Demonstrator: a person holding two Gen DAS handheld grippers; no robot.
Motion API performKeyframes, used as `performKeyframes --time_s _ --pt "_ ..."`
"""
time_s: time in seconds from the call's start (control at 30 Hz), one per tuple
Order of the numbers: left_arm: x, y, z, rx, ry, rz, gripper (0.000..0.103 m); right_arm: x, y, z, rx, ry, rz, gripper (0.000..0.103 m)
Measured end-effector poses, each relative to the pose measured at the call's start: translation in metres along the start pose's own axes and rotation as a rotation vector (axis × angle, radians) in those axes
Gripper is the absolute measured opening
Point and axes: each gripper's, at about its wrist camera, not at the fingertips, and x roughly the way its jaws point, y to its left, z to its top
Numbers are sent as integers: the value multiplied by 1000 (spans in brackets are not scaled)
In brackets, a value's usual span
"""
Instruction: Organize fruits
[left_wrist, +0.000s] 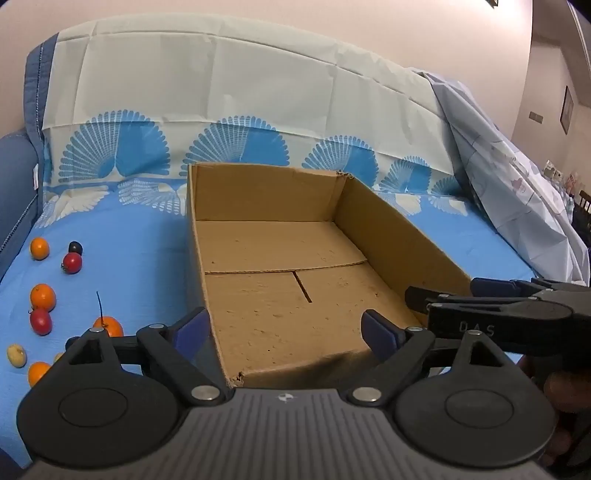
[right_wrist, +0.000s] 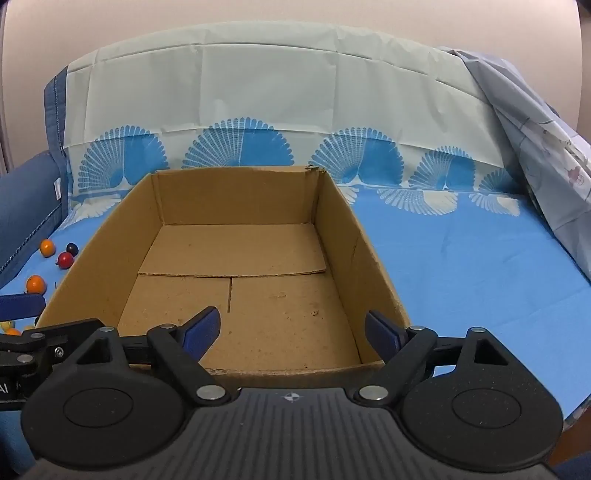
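Observation:
An open, empty cardboard box (left_wrist: 391, 236) stands on the blue cloth; it also shows in the right wrist view (right_wrist: 347, 229). Several small fruits lie left of it: oranges (left_wrist: 43, 296), red ones (left_wrist: 72, 262), a dark one (left_wrist: 75, 247) and a yellowish one (left_wrist: 16, 355). Some show in the right wrist view, such as an orange (right_wrist: 36, 284) and a red one (right_wrist: 65, 260). My left gripper (left_wrist: 288, 328) is open and empty over the box's near left corner. My right gripper (right_wrist: 293, 330) is open and empty over the box's near edge; it also shows from the side in the left wrist view (left_wrist: 480, 306).
The patterned blue and white cloth (right_wrist: 461, 258) covers the surface and rises up the back. A dark blue cushion (left_wrist: 14, 177) borders the left. A pale crumpled sheet (left_wrist: 517, 192) hangs at the right. The surface's front right edge (right_wrist: 576, 406) drops off.

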Motion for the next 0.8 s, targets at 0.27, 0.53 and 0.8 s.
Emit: performKeyframes --time_s 0.27,0.53,0.8 --pt "0 2 1 19 0 4 91 -2 6 1 -26 -19 -7 86" --pt "-1 -5 -2 73 -29 33 91 -4 8 -3 -21 -79 -21 86" --pt "-2 -7 -2 87 -37 24 91 -3 6 -2 3 -37 22 86"
